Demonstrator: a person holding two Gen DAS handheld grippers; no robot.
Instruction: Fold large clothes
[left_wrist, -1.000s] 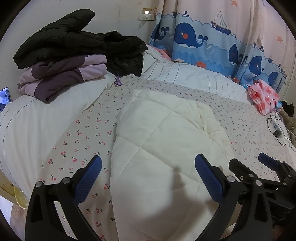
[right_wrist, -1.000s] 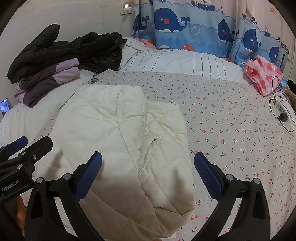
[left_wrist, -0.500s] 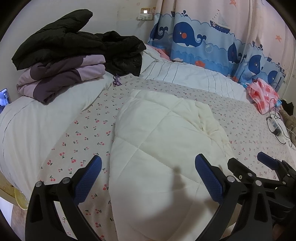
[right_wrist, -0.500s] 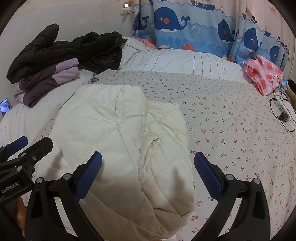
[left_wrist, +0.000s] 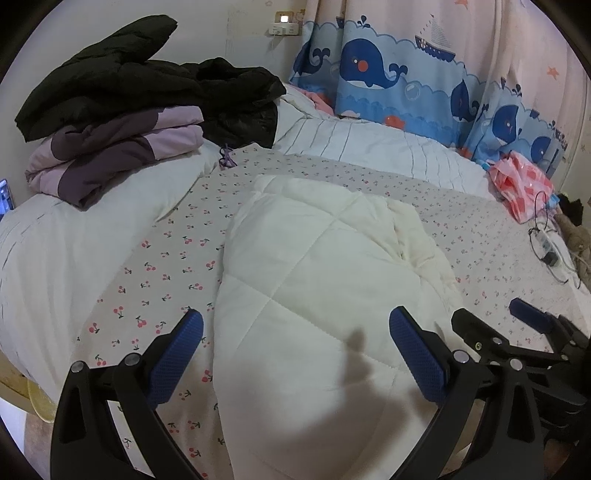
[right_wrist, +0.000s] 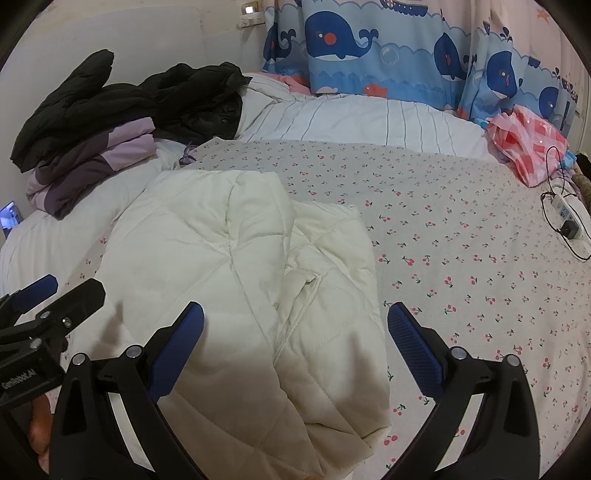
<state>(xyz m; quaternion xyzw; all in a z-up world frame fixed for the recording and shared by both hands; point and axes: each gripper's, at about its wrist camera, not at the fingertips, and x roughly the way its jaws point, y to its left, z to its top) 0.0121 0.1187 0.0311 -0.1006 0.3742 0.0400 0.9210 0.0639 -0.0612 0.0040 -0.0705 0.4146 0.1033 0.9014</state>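
A cream quilted jacket (left_wrist: 325, 280) lies folded on the cherry-print bed sheet (left_wrist: 162, 266); it also shows in the right wrist view (right_wrist: 236, 280). My left gripper (left_wrist: 295, 350) is open and empty, hovering over the jacket's near left part. My right gripper (right_wrist: 295, 343) is open and empty over the jacket's near right edge. The right gripper shows at the right of the left wrist view (left_wrist: 517, 325), and the left gripper at the left of the right wrist view (right_wrist: 55, 295).
A stack of folded purple (left_wrist: 107, 155) and black (left_wrist: 147, 92) clothes sits on the white duvet (left_wrist: 55, 251) at far left. A pink bag (right_wrist: 528, 144) and a power strip with cable (right_wrist: 565, 218) lie at right. Whale curtains (right_wrist: 369, 44) hang behind.
Both grippers have barely moved; the left wrist view has drifted slightly back and up. The jacket lies as before.
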